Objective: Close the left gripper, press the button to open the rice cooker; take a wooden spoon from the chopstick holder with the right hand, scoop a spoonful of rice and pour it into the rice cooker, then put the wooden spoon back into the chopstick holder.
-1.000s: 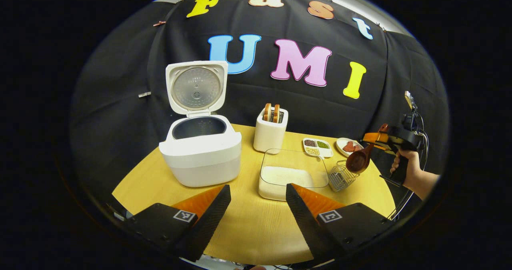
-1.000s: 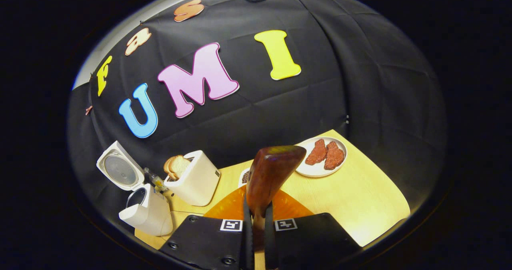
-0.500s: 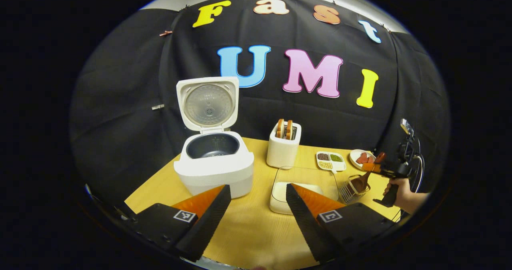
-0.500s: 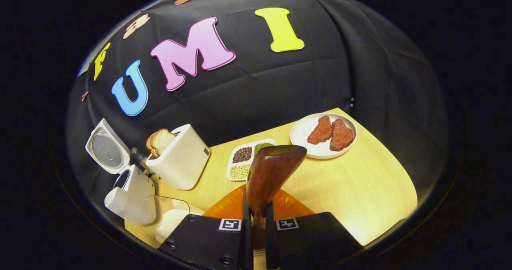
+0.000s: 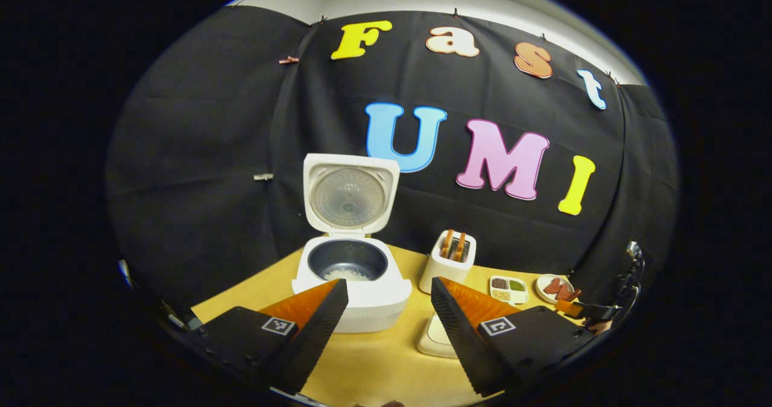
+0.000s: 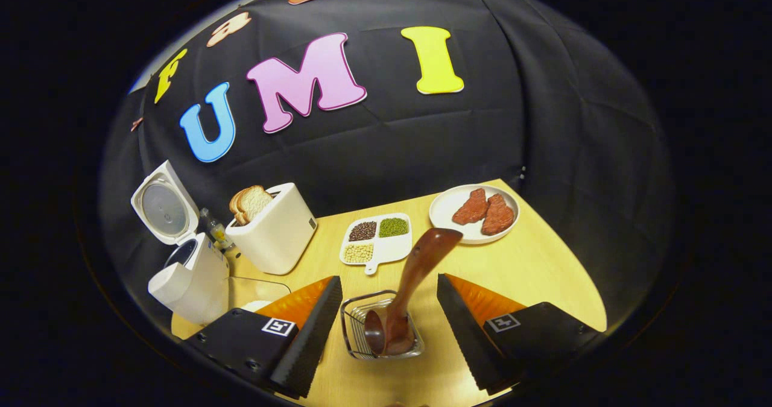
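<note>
The white rice cooker (image 5: 356, 286) stands with its lid up and some rice in its dark pot; it is also at the left in the right gripper view (image 6: 187, 280). The wooden spoon (image 6: 410, 286) stands bowl-down in the wire chopstick holder (image 6: 380, 331), handle leaning up and right. My right gripper (image 6: 386, 328) is open, its fingers either side of the holder and clear of the spoon. My left gripper (image 5: 386, 322) is open and holds nothing, back from the cooker. The right gripper (image 5: 588, 309) is small at the far right of the left gripper view.
A white toaster (image 6: 271, 229) with bread stands behind the clear rice container (image 6: 253, 292). A divided dish of beans (image 6: 377, 238) and a plate with meat pieces (image 6: 476, 211) lie at the back right. The round wooden table's (image 6: 543, 274) edge curves close on the right.
The right gripper lowered the spoon into the chopstick holder and opened, letting it go. The left gripper drew back from the cooker, still open.
</note>
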A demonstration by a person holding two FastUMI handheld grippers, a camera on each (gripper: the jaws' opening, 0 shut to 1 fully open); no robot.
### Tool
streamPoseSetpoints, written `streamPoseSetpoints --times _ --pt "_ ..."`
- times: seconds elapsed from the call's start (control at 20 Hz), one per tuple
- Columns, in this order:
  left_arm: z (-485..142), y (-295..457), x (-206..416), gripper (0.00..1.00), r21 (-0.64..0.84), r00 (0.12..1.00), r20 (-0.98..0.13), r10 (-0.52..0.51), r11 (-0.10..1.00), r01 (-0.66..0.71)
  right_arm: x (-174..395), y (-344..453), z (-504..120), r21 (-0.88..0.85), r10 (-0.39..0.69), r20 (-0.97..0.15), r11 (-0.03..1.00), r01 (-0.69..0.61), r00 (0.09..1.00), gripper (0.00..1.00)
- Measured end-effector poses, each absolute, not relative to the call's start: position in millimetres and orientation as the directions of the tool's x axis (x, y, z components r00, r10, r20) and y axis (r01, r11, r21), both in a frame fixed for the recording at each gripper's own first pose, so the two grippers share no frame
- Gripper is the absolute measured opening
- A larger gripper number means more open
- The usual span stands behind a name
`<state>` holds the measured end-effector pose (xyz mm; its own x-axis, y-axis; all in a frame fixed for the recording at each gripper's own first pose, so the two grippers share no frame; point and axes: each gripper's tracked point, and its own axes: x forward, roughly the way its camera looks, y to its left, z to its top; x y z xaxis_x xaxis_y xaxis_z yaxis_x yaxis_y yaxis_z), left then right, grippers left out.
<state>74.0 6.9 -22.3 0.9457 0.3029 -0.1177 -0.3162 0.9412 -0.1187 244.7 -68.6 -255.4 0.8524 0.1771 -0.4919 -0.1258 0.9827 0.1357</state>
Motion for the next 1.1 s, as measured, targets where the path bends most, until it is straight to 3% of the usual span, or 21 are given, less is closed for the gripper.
streamPoseSetpoints --times 0.4,0.85,1.1 --pt "47 85 85 0.95 -0.061 0.891 -0.008 0.454 0.889 -0.454 198 -84 -182 0.004 0.158 -0.359 0.986 -0.167 0.920 0.98" --pt "168 136 146 0.94 -0.085 0.884 0.134 0.448 0.894 -0.440 166 -44 -133 0.026 0.238 -0.289 0.970 -0.241 0.927 0.98" --pt "183 163 203 0.95 -0.105 0.907 0.095 0.410 0.910 -0.400 156 -34 -109 0.002 0.253 -0.251 0.965 -0.260 0.934 0.99"
